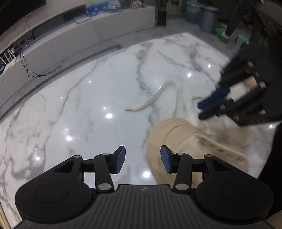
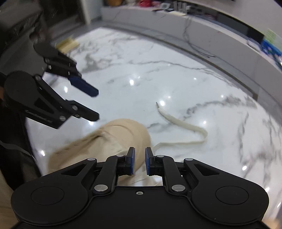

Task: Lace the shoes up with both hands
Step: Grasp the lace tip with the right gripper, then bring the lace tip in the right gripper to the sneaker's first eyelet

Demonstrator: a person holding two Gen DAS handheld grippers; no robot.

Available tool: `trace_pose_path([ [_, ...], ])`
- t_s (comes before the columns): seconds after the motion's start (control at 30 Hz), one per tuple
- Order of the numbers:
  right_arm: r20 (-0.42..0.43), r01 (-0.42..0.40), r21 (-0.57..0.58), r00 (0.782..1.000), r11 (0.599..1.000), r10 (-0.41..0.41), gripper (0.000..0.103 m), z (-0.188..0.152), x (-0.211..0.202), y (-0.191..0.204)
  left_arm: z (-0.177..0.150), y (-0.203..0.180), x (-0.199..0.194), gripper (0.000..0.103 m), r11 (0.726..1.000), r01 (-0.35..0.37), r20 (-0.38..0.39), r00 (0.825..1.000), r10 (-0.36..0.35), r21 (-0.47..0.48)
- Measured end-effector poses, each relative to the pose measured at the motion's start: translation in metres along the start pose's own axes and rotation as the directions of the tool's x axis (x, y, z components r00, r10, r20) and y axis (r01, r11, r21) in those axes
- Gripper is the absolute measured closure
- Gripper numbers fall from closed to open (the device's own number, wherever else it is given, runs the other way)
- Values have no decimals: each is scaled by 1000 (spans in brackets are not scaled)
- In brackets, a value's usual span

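Observation:
A beige shoe (image 1: 178, 139) lies on the white marble table, blurred by motion; it also shows in the right wrist view (image 2: 121, 137). A white lace (image 1: 155, 98) trails from the shoe across the marble, its tip free; it shows in the right wrist view too (image 2: 185, 126). My left gripper (image 1: 143, 159) is open and empty, just left of the shoe's toe; it also appears in the right wrist view (image 2: 97, 104). My right gripper (image 2: 140, 161) hovers over the shoe with its jaws a narrow gap apart and nothing between them; it also shows in the left wrist view (image 1: 201, 110).
The marble table (image 1: 79, 114) has a curved far edge. Beyond it runs a long grey bench (image 1: 88, 35) with cables, a picture and clutter. A potted plant (image 1: 161, 12) and bins stand on the floor at the back.

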State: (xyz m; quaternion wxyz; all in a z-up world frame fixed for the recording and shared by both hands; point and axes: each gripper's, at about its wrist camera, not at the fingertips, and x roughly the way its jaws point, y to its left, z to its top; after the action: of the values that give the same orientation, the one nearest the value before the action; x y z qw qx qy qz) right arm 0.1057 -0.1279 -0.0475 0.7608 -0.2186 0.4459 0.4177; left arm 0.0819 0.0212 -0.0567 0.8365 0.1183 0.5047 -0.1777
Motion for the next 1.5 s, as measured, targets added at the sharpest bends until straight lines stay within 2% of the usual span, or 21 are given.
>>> trace_pose_path([
  [0.07,-8,-1,-59,1000,998,0,91,10,15,-7,2,4,6,61,1000,20,-13,1000,-20,-2],
  [0.1,-13,-2,-88,1000,996,1,88,14,23,-10,2,5,9,61,999,37,-15,999,-37,3],
  [0.2,-24,-6,-168,1000,986,2,68,25,44,-22,3,7,13,61,998,64,-15,998,-63,16],
  [0.53,-95,-63,-274,995,960,38,68,36,92,-44,-4,19,21,61,996,87,-17,996,-87,-10],
  [0.7,-106,-95,-274,992,957,68,74,39,99,-48,-5,21,21,61,996,91,-11,996,-91,-23],
  [0.83,-122,-99,-276,990,956,67,94,42,99,-49,-5,21,21,61,996,88,-12,996,-88,-24],
  [1.07,-124,-98,-256,990,962,68,102,36,89,-46,-4,18,12,61,995,103,1,995,-103,-13],
  [1.17,-108,-105,-255,991,961,80,102,30,74,-43,-3,11,4,61,993,116,16,993,-117,30],
  [1.27,-95,-119,-253,991,960,97,102,16,47,-40,-3,-1,0,61,985,128,10,991,-130,116],
  [1.37,-100,-140,-265,988,954,117,102,-4,19,-36,-3,-16,0,62,965,142,-24,990,-141,219],
  [1.5,-135,-189,-303,979,934,154,102,-32,-16,-29,-1,-28,3,62,933,188,-63,982,-177,306],
])
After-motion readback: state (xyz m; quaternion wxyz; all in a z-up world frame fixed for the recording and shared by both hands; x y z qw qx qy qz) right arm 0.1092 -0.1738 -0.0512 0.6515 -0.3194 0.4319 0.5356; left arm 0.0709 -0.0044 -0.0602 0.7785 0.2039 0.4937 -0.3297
